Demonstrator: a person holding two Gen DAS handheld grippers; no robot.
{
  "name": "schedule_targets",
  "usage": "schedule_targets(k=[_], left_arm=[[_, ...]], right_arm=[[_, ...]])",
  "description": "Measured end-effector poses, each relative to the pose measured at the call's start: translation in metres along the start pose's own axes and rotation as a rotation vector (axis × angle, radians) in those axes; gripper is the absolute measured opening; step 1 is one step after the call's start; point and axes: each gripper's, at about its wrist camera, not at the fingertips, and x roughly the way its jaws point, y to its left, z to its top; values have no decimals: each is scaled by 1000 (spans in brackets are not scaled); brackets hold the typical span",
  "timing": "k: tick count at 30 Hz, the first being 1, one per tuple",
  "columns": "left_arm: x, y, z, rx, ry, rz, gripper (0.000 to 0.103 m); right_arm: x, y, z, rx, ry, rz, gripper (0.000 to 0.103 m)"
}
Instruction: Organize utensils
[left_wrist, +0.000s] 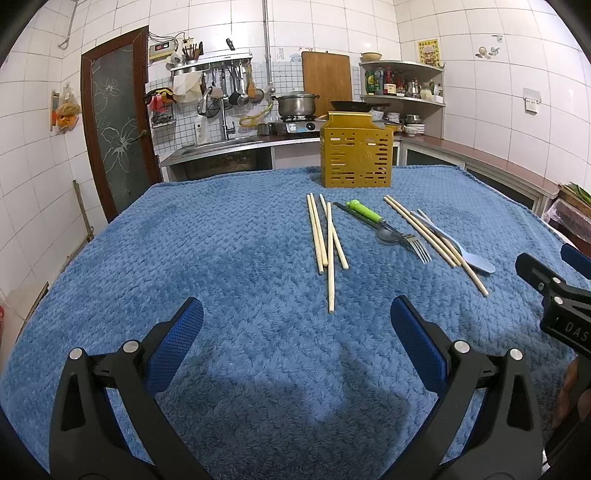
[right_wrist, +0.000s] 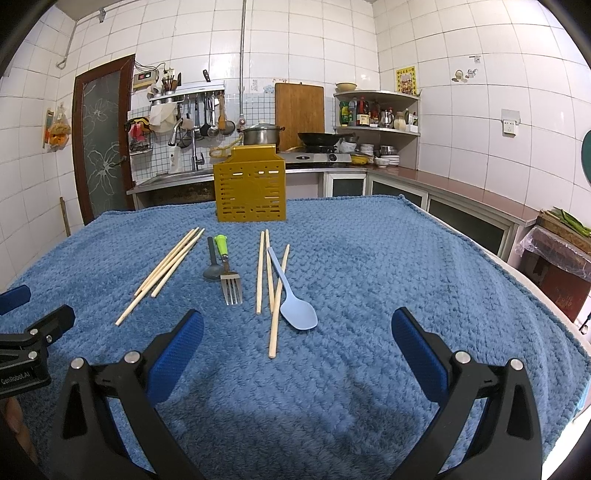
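A yellow slotted utensil holder (left_wrist: 356, 153) (right_wrist: 251, 188) stands at the far side of the table. In front of it lie several wooden chopsticks (left_wrist: 327, 240) (right_wrist: 166, 266), a green-handled fork (left_wrist: 391, 230) (right_wrist: 229, 275) across a dark spoon (left_wrist: 386, 236) (right_wrist: 211, 271), more chopsticks (left_wrist: 436, 238) (right_wrist: 266, 277) and a light blue spoon (left_wrist: 469, 254) (right_wrist: 293, 299). My left gripper (left_wrist: 295, 325) is open and empty, near of the chopsticks. My right gripper (right_wrist: 297, 332) is open and empty, just near of the blue spoon.
A blue fleece cloth (left_wrist: 240, 277) (right_wrist: 388, 288) covers the table. Behind it are a sink (left_wrist: 221, 146), a stove with a pot (left_wrist: 297, 103) and a corner shelf (right_wrist: 376, 110). The other gripper shows at each view's edge (left_wrist: 554, 291) (right_wrist: 26, 332).
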Motion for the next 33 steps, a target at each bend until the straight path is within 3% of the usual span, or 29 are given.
schedule_targets(k=[11,20,27,33], left_arm=[[1,2,0,-12,11,1,98],[11,10,3,-44,76,-11,98],[13,6,14,-6,99,12,98],[9,11,39,-12,173,-8,98]], right_arm=[[0,-1,0,1,1,5,99],[0,0,5,-8,25,43,99],[9,3,12,-24,79,51,99],[17,1,43,17,150,68,99]])
